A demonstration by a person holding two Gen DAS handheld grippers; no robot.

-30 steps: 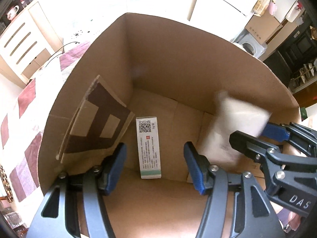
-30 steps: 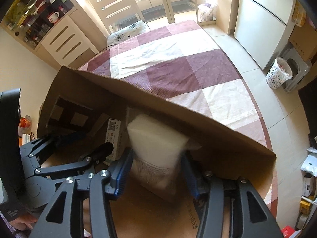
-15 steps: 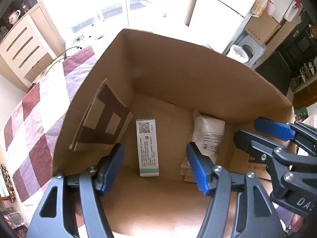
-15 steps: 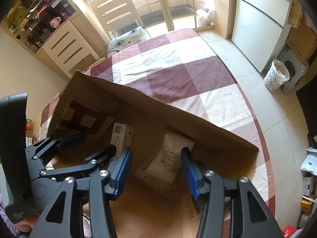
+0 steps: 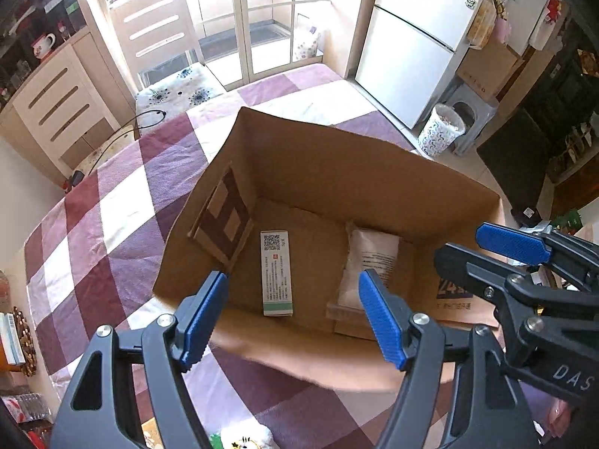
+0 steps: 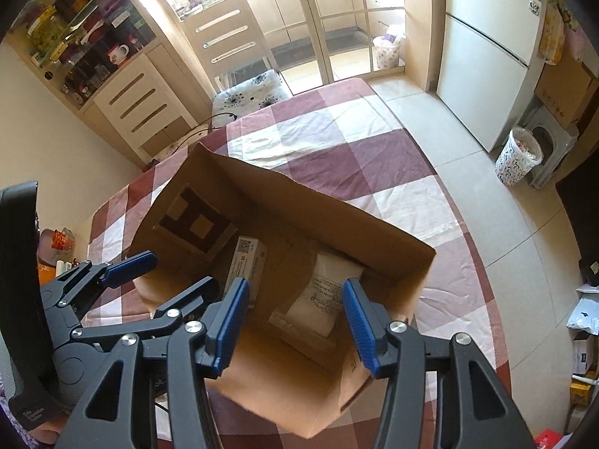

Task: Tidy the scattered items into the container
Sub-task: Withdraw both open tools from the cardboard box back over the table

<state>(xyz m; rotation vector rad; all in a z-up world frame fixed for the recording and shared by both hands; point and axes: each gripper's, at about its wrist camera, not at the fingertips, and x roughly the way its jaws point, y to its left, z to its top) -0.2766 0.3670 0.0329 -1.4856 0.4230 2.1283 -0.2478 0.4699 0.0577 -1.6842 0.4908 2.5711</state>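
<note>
Cardboard box (image 5: pixel 337 172) on the desk (image 5: pixel 112 224) already holds a slim carton (image 5: pixel 276 273) and white pouch (image 5: pixel 368 262); left tongs (image 5: pixel 294 321) opening, right tongs (image 6: pixel 295 321) parted, both empty; remaining items mostly unseen.

Open box on the counter, two items inside, both grippers above its near edge.

The cardboard box (image 5: pixel 337 172) stands on the cloth-covered counter (image 5: pixel 112 232). On its floor a slim carton (image 5: pixel 276 273) lies flat, left of centre, beside a folded-in flap (image 5: pixel 222 217) on the left wall; a soft packet (image 5: pixel 368 262) lies at the right, against the far wall. The two are apart. The left gripper (image 5: pixel 292 321), its jaws opening with nothing between them, is left of the right gripper (image 6: pixel 295 321). Behind the counter is a chair (image 6: pixel 239 60); to the right stands a fridge (image 5: pixel 419 37), with a bin (image 5: pixel 441 134) beside it.
</note>
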